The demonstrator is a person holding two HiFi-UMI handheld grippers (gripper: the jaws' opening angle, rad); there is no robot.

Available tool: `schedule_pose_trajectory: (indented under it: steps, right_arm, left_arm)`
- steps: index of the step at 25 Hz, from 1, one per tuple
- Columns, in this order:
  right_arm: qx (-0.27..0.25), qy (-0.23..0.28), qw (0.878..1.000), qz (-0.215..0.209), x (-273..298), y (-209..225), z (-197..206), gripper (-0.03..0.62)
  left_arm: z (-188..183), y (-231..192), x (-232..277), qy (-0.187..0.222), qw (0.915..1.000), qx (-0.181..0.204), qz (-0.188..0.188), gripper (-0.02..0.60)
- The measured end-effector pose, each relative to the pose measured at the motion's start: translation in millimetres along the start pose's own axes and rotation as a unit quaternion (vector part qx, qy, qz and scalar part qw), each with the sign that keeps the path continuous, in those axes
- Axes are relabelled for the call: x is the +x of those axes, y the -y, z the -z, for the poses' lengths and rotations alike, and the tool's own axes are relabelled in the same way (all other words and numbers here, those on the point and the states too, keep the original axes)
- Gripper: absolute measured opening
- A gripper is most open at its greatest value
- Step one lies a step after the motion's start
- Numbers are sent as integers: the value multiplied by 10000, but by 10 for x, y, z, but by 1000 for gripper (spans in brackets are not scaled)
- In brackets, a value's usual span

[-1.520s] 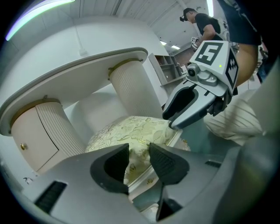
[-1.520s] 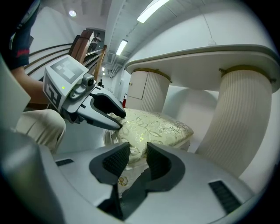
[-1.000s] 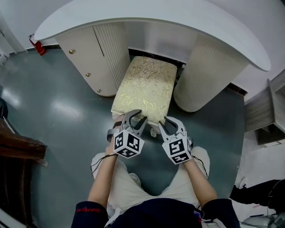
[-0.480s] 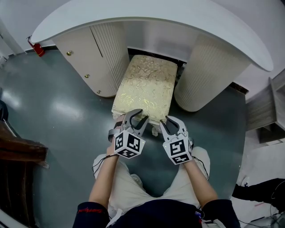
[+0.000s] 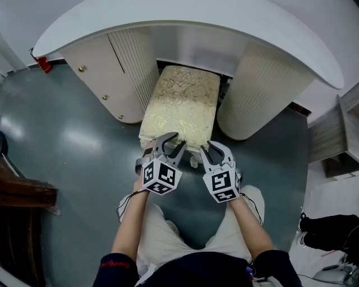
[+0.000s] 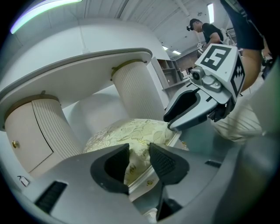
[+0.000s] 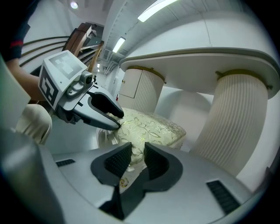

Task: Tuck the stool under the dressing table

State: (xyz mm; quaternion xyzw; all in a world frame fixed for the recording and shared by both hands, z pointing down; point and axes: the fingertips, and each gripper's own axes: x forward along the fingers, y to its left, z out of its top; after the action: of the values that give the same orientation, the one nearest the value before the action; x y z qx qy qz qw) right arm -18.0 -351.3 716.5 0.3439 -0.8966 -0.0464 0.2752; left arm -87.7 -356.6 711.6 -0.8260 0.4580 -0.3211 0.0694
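Observation:
The stool (image 5: 180, 106), with a gold floral cushion, stands between the two pedestals of the white dressing table (image 5: 185, 17). Its far end sits in the knee gap and its near end sticks out toward me. My left gripper (image 5: 169, 143) is at the near left corner, jaws apart, with the cushion's edge (image 6: 131, 135) showing in the gap. My right gripper (image 5: 215, 149) is at the near right corner. Its jaws are closing, still apart, and the stool's edge (image 7: 153, 127) lies between them. No pad visibly presses on the stool.
A cabinet with round knobs (image 5: 98, 73) flanks the stool on the left and a ribbed pedestal (image 5: 263, 89) on the right. Dark wooden furniture (image 5: 22, 196) stands at far left. At right are a shelf unit (image 5: 342, 140) and a dark bag (image 5: 328, 232).
Both grippers have crept slightly forward at the stool's near edge. The stool sits about where it was between the pedestals.

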Motion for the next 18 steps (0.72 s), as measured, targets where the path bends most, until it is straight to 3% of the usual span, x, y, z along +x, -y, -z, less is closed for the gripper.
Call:
schedule_pose_trajectory:
  steps: [18]
  right_arm:
    - [-214, -26, 9994, 261, 132, 13, 126, 97]
  left_arm:
    - [90, 18, 136, 151, 9997, 153, -141, 158]
